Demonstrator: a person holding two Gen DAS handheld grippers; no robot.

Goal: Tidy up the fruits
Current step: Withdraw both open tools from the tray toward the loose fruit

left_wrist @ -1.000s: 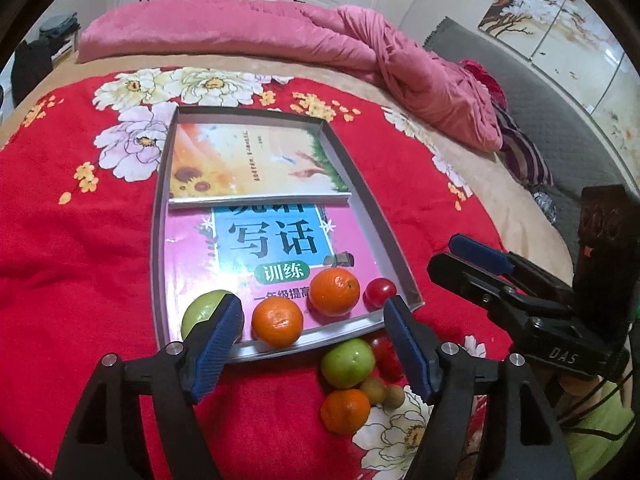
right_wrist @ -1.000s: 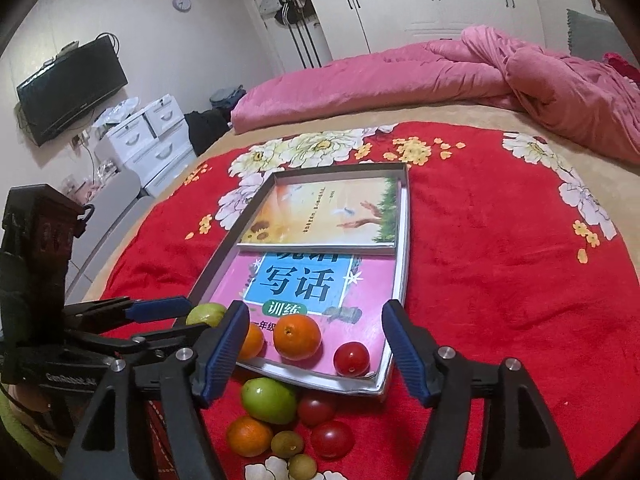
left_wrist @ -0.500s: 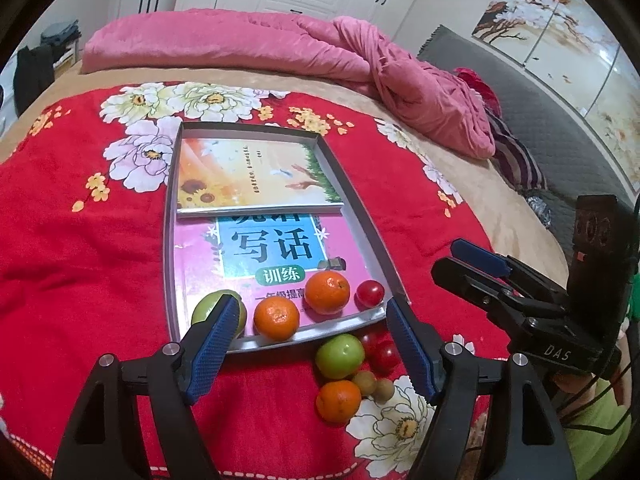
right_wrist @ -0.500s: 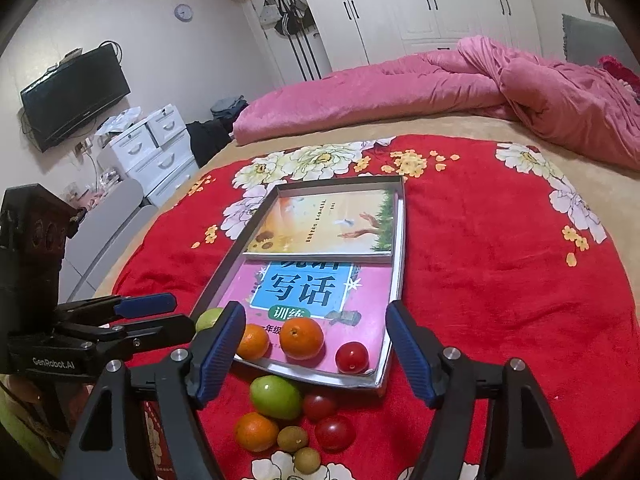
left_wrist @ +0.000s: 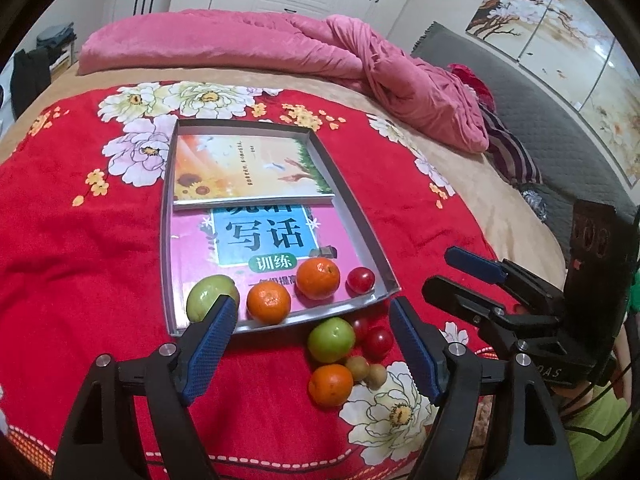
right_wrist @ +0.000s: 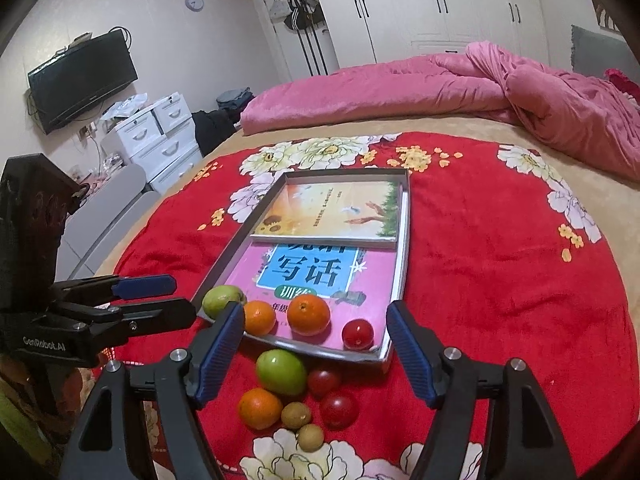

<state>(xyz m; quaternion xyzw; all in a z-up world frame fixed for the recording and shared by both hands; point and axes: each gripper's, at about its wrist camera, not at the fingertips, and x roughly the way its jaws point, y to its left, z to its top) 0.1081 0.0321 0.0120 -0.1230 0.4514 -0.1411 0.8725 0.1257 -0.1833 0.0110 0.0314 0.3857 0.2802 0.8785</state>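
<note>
A grey tray (left_wrist: 167,240) (right_wrist: 404,264) lies on the red flowered blanket with two books in it. In its near end sit a green fruit (left_wrist: 210,290) (right_wrist: 220,300), two oranges (left_wrist: 268,302) (left_wrist: 318,278) (right_wrist: 309,314) and a red tomato (left_wrist: 361,279) (right_wrist: 358,334). In front of the tray on the blanket lie a green fruit (left_wrist: 331,339) (right_wrist: 281,372), an orange (left_wrist: 330,385) (right_wrist: 260,408), two tomatoes (left_wrist: 378,340) (right_wrist: 339,410) and two small brown fruits (left_wrist: 357,368) (right_wrist: 296,415). My left gripper (left_wrist: 312,350) and right gripper (right_wrist: 316,354) are open and empty, above the loose fruit.
The pink quilt (left_wrist: 280,48) is bunched at the far side of the bed. A dark headboard (left_wrist: 560,128) stands on the right. White drawers (right_wrist: 156,136) and a wall TV (right_wrist: 82,78) are left of the bed. Each gripper shows in the other's view (left_wrist: 520,300) (right_wrist: 100,308).
Both grippers have pulled back and risen a little, so the tray and the loose fruit sit further off in both views. No fruit has moved.
</note>
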